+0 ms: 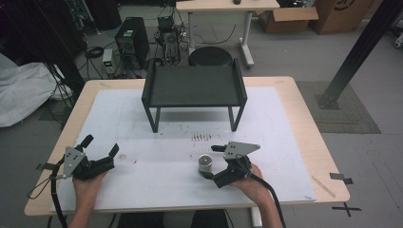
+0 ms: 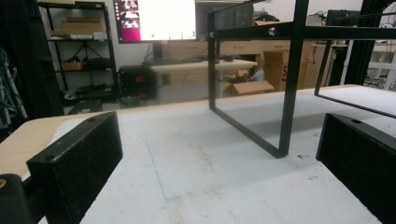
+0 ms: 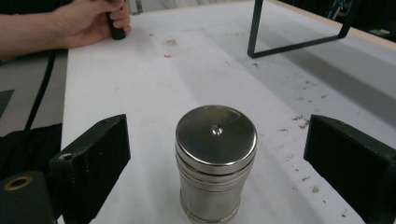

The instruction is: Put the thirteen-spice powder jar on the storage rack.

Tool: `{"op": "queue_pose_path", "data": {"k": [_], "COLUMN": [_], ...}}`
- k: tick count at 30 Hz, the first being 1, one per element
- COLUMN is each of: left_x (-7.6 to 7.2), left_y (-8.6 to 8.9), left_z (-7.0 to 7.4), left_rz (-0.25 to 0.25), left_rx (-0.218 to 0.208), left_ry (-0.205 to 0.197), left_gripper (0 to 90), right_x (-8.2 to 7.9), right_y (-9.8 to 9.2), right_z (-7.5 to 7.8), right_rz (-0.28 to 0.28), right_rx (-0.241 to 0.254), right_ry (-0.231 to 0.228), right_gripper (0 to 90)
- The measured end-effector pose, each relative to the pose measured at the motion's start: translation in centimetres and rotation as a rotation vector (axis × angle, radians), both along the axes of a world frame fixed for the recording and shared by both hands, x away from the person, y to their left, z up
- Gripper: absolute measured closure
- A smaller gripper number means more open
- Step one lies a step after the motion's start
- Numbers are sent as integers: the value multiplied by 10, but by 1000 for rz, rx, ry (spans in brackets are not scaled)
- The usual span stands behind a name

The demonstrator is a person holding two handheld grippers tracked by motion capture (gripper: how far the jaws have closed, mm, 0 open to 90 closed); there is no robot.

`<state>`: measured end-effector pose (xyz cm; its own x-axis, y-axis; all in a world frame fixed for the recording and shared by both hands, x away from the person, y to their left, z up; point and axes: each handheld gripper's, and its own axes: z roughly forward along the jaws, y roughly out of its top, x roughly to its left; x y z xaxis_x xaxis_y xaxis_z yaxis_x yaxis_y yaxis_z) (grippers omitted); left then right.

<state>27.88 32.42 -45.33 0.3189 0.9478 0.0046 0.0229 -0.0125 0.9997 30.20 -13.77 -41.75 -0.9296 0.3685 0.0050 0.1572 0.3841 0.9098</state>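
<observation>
1. Right gripper jaws wide, nothing held; steel canister stands between them, near the bench's front edge, pads clear.
2. Risk: an off-centre close may tip it.
3. Left gripper wide open, empty, front-left.
4. Black stand well behind, no obstruction.

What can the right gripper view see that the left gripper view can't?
Right gripper view: a shiny metal can standing upright between the right gripper's open jaws, which do not touch it, and the person's other hand farther off. Left gripper view: the left gripper's open jaws with nothing between them, a lit screen and shelves in the room behind. Both: the white table top and a leg of the black stand.
</observation>
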Motion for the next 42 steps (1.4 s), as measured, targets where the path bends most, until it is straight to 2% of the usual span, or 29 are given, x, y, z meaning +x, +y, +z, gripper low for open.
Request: {"op": "queue_pose_path", "data": {"k": [13, 14, 22, 29, 36, 42], "left_x": [0, 0, 0, 0, 0, 0], "left_y": [0, 0, 0, 0, 0, 0], "left_z": [0, 0, 0, 0, 0, 0], "left_rz": [0, 0, 0, 0, 0, 0], "left_rx": [-1, -2, -1, -1, -2, -1], "left_ry": [-1, -1, -1, 0, -1, -2], "left_gripper": [8, 8, 8, 8, 8, 8], "right_x": [4, 4, 4, 3, 3, 3], "right_y": [9, 9, 8, 10, 11, 11], "right_z": [-11, -12, -17, -20, -24, -25], "right_rz": [-20, -24, -24, -17, -21, -24], "right_rx": [-33, -24, 10, 19, 34, 45], "right_ry": [37, 41, 34, 37, 29, 24], "right_gripper": [209, 249, 332, 376, 476, 488]}}
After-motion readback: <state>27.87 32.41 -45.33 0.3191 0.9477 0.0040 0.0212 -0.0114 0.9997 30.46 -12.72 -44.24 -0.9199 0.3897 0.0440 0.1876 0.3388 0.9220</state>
